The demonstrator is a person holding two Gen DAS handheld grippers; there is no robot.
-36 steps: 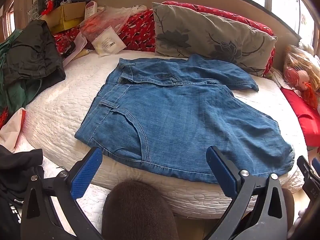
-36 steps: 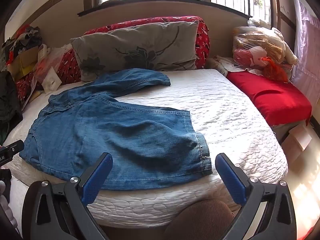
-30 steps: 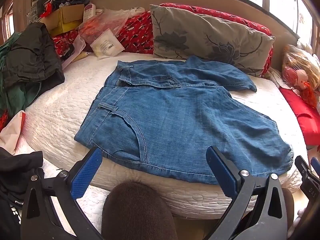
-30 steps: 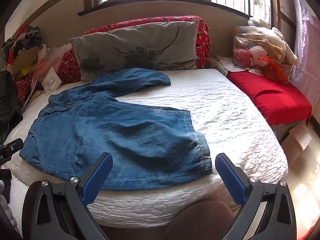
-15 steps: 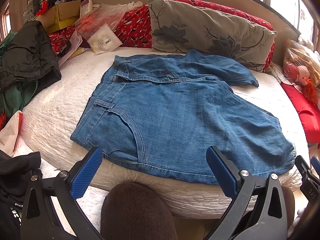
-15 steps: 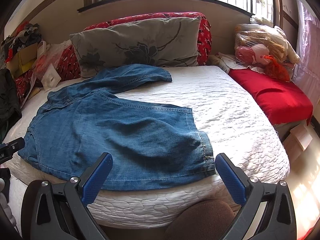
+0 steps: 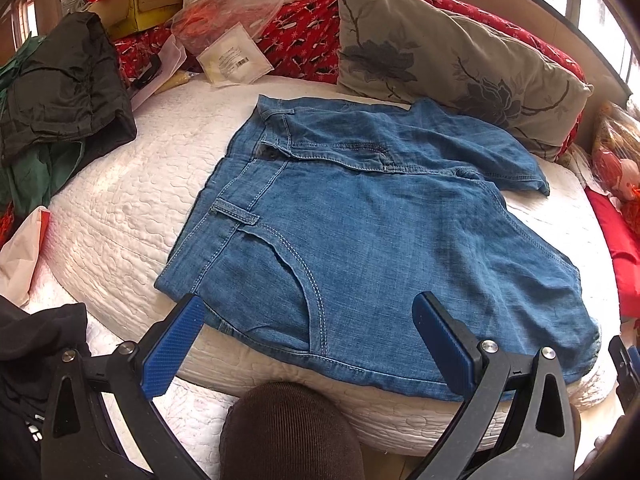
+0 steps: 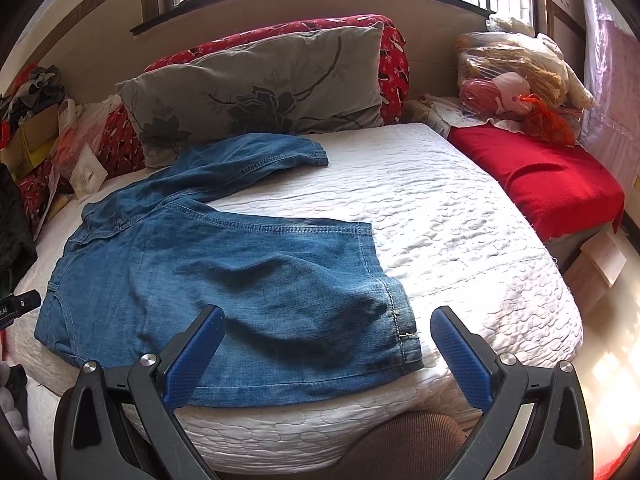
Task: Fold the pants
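Note:
Blue denim pants [image 7: 360, 240] lie spread flat on the white quilted bed [image 7: 132, 208], waistband to the left, one short leg angled toward the pillow, the other toward the near right edge. They also show in the right wrist view [image 8: 224, 272]. My left gripper [image 7: 308, 320] is open and empty, just above the near waist corner and pocket. My right gripper [image 8: 326, 332] is open and empty, hovering over the near leg hem [image 8: 394, 304].
A grey floral pillow [image 7: 452, 56] and a red patterned cushion [image 7: 304, 44] sit at the bed head. Dark clothes [image 7: 60, 88], a box and bags crowd the left. A red cushion [image 8: 540, 176] and bagged toys [image 8: 516, 76] lie right. A brown-clad knee [image 7: 292, 436] is below.
Both grippers have moved forward and closer to the bed; the pants look larger, and the fingers now overlap the near edge of the denim. The pants have not moved.

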